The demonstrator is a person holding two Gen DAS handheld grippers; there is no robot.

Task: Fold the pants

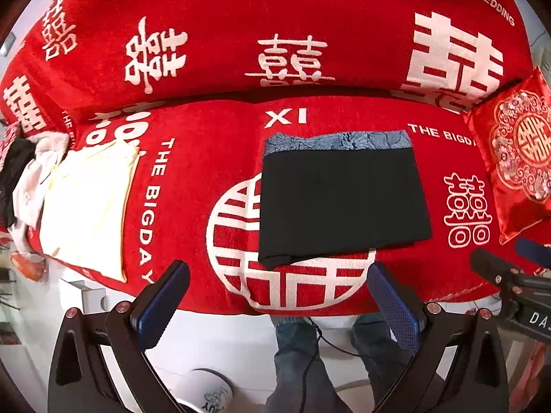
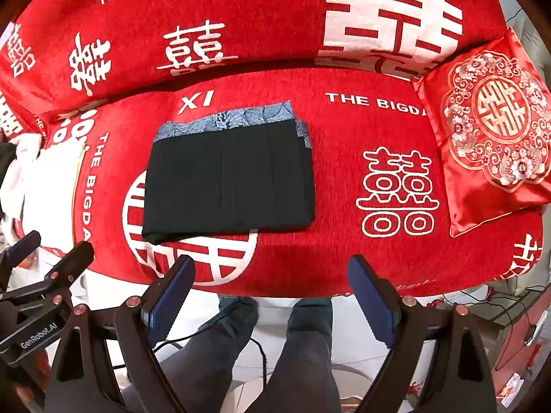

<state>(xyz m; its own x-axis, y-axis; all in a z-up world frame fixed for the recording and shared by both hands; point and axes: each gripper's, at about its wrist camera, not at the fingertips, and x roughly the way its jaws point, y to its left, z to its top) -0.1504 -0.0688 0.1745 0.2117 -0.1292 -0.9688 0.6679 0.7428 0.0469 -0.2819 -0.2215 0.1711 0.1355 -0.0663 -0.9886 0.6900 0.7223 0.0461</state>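
Black pants (image 1: 342,203) (image 2: 229,180) lie folded into a flat rectangle on the red sofa seat (image 1: 206,158) (image 2: 344,247), a blue patterned band along their far edge. My left gripper (image 1: 279,289) hangs open above the sofa's front edge, nothing between its blue pads, the pants just beyond its fingertips. My right gripper (image 2: 272,282) is open too and holds nothing, above the front edge to the right of the pants' near side. Each gripper shows at the edge of the other's view.
A folded cream garment (image 1: 86,206) and a heap of white and dark clothes (image 1: 24,186) lie on the seat's left end. A red embroidered cushion (image 2: 492,130) leans at the right. A person's legs (image 2: 303,354) and a black cable stand on the white floor below.
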